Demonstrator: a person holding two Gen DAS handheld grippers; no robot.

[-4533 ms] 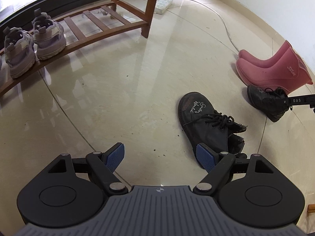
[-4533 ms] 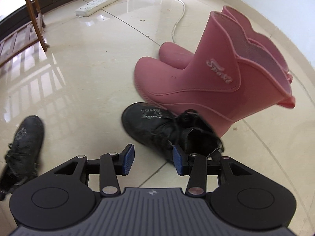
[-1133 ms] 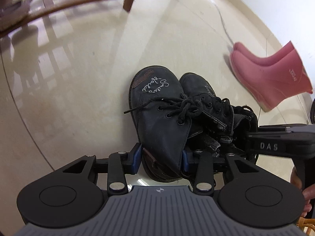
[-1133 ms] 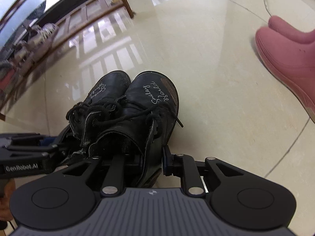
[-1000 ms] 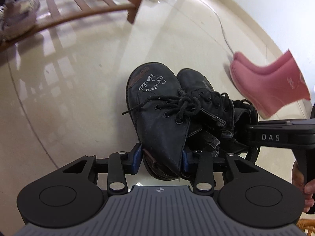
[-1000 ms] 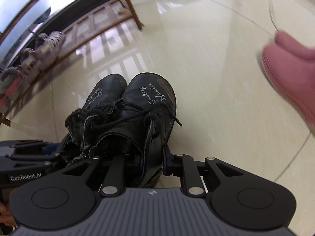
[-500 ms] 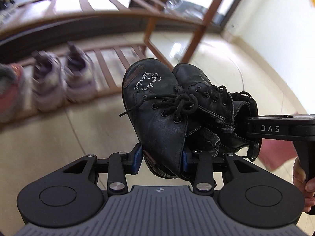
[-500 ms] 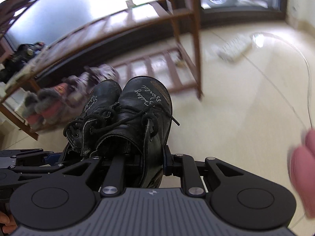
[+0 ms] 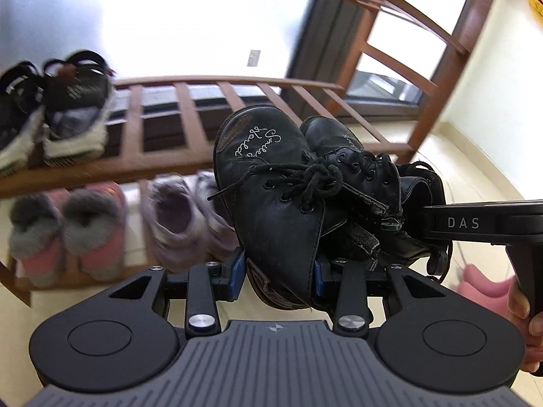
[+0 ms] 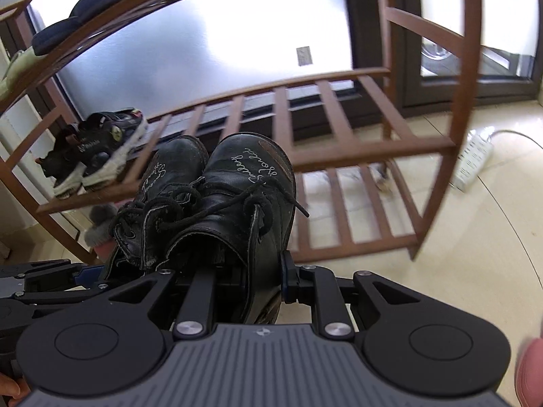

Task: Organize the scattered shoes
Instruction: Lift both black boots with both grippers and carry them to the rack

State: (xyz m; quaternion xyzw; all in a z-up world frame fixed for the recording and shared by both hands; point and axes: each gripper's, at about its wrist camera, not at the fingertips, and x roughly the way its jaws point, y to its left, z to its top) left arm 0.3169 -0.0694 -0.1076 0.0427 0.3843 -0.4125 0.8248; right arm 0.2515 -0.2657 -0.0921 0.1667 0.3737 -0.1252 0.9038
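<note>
Black boots [image 9: 281, 203], each clamped in left tongs [image 9: 275, 271] and right tongs [image 10: 263, 276], have risen from floor to the rack's middle shelf [image 9: 163, 159], ready for placing

Two small black leather lace-up boots are hanging side by side in the air in front of the wooden shoe rack [image 9: 190, 156], toes pointing toward it and soles clear of the floor. The left boot [image 9: 271, 203], with white cursive script and a brown patch on its toe and its laces tied in a loose bow, is sitting squeezed at the heel. The right boot [image 10: 244, 196], scuffed and bearing the same script and patch, is pressing against its partner, its shaft gaping open.
</note>
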